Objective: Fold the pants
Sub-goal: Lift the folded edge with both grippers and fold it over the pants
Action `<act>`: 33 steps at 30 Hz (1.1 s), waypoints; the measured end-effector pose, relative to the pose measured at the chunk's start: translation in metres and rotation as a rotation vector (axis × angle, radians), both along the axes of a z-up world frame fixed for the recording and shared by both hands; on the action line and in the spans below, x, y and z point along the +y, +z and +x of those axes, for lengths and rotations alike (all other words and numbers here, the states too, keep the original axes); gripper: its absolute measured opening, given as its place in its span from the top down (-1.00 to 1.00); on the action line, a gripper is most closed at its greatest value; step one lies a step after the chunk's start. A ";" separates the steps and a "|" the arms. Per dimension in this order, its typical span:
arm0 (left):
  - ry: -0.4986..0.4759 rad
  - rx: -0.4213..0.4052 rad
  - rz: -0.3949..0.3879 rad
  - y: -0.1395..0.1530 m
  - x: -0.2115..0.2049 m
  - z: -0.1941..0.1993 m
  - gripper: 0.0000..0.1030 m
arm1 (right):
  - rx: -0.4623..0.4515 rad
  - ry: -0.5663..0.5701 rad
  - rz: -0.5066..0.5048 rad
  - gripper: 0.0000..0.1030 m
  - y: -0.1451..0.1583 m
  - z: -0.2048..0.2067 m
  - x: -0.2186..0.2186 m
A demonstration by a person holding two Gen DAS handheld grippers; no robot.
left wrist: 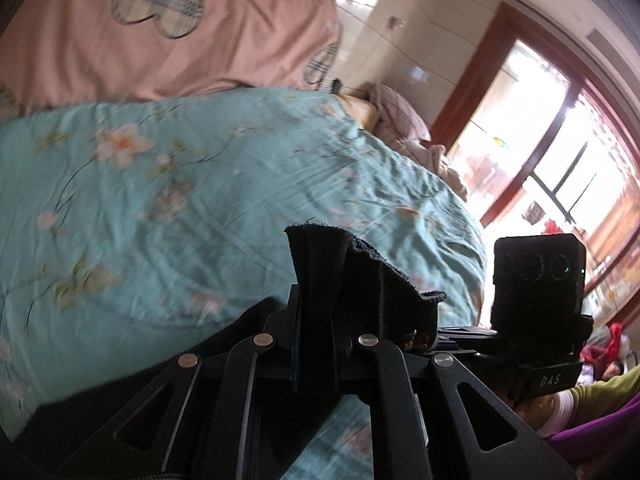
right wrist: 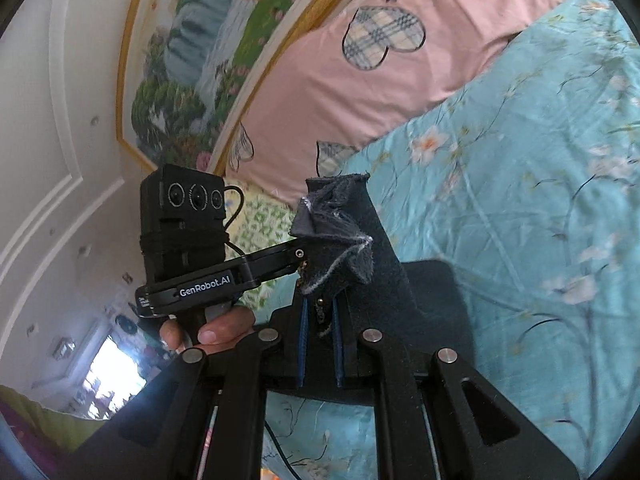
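The pants are dark, nearly black fabric. In the left wrist view my left gripper [left wrist: 316,320] is shut on a bunched edge of the pants [left wrist: 360,276], which sticks up between the fingers; more dark cloth hangs below left. In the right wrist view my right gripper [right wrist: 320,316] is shut on another bunched edge of the pants [right wrist: 340,228], with a small zipper pull hanging between the blue pads. Both grippers hold the cloth lifted above the bed. Each view shows the other gripper [left wrist: 540,280] [right wrist: 188,248] close beside, with a hand on it.
A teal floral bedsheet [left wrist: 160,200] [right wrist: 520,200] covers the bed below. A pink pillow with plaid hearts [left wrist: 160,32] [right wrist: 380,60] lies at the head. A framed landscape painting [right wrist: 208,48] hangs on the wall. A bright window with red frame [left wrist: 560,152] is at the right.
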State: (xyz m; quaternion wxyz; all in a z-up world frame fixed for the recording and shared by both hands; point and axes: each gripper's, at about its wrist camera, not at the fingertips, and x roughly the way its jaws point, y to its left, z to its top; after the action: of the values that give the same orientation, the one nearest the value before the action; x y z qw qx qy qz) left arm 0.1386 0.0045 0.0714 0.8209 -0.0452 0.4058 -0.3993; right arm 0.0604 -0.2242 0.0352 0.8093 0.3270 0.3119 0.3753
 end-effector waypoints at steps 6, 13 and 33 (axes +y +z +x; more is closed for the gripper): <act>0.077 0.071 -0.015 -0.036 0.032 0.004 0.81 | 0.042 0.037 -0.051 0.77 -0.018 0.009 0.035; 0.128 0.119 -0.016 -0.066 0.056 0.001 0.81 | 0.086 0.073 -0.120 0.76 -0.039 0.011 0.064; 0.354 0.210 -0.022 -0.095 0.121 -0.031 0.70 | 0.100 0.161 -0.245 0.17 -0.057 0.001 0.111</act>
State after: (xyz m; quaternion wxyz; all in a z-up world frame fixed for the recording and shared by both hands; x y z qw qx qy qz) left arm 0.1076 0.1259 -0.0234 0.8309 -0.1664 0.4704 -0.2463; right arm 0.0615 -0.1128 -0.0215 0.7939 0.2179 0.4204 0.3814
